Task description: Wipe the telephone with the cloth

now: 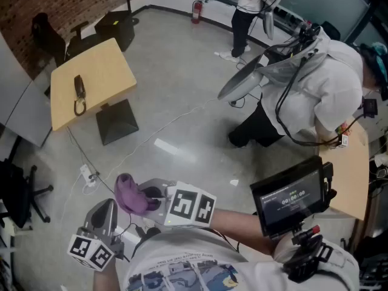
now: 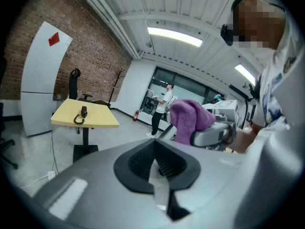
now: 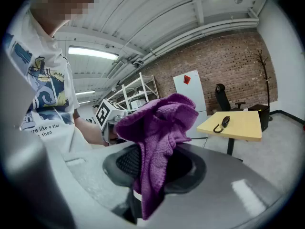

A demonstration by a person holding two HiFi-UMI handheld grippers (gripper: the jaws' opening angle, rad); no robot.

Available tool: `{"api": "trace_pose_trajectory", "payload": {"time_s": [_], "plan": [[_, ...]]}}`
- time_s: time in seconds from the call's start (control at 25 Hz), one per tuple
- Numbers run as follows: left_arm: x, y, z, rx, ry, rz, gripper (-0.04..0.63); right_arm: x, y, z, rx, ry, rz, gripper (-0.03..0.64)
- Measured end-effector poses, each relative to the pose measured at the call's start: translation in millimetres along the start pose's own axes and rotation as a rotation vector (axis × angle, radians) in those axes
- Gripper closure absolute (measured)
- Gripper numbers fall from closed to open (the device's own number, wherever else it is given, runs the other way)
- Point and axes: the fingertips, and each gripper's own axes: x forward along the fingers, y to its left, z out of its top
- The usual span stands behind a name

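Note:
The telephone (image 1: pixel 79 94), a dark handset with a curled cord, lies on a yellow table (image 1: pixel 103 71) across the floor from me. It also shows far off in the left gripper view (image 2: pixel 82 114) and in the right gripper view (image 3: pixel 222 123). A purple cloth (image 1: pixel 130 193) hangs bunched from my right gripper (image 1: pixel 148 200), whose jaws are shut on it (image 3: pixel 150 175); the cloth (image 3: pixel 159 137) hides the pads. My left gripper (image 1: pixel 104 216) is held low beside it, shut with nothing in it (image 2: pixel 157 168). Both are near my chest, far from the table.
A person in a white hoodie (image 1: pixel 321 96) bends over at the right beside a wooden tabletop (image 1: pixel 354 174). A small monitor (image 1: pixel 291 199) sits near my right arm. Another person (image 1: pixel 245 11) stands at the back. A power strip (image 1: pixel 90 174) and cable lie on the floor; a black chair (image 1: pixel 18 193) stands at the left.

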Motion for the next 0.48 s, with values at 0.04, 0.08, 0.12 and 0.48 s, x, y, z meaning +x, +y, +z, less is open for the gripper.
{"api": "trace_pose_trajectory", "payload": {"time_s": [0.04, 0.08, 0.12, 0.48], "plan": [[-1, 0, -1, -0.008, -0.003, -0.001, 0.592, 1, 1, -3, 0.004, 0.003, 0.007, 0.505], [-1, 0, -2, -0.016, -0.006, -0.002, 0.592, 1, 2, -5, 0.008, 0.005, 0.014, 0.505], [-1, -2, -2, -0.020, -0.008, -0.003, 0.592, -1, 2, -8, 0.012, 0.006, 0.019, 0.504], [9, -45, -8, -0.001, -0.015, 0.048, 0.592, -62, 17, -34, -0.002, 0.022, 0.037, 0.503]]}}
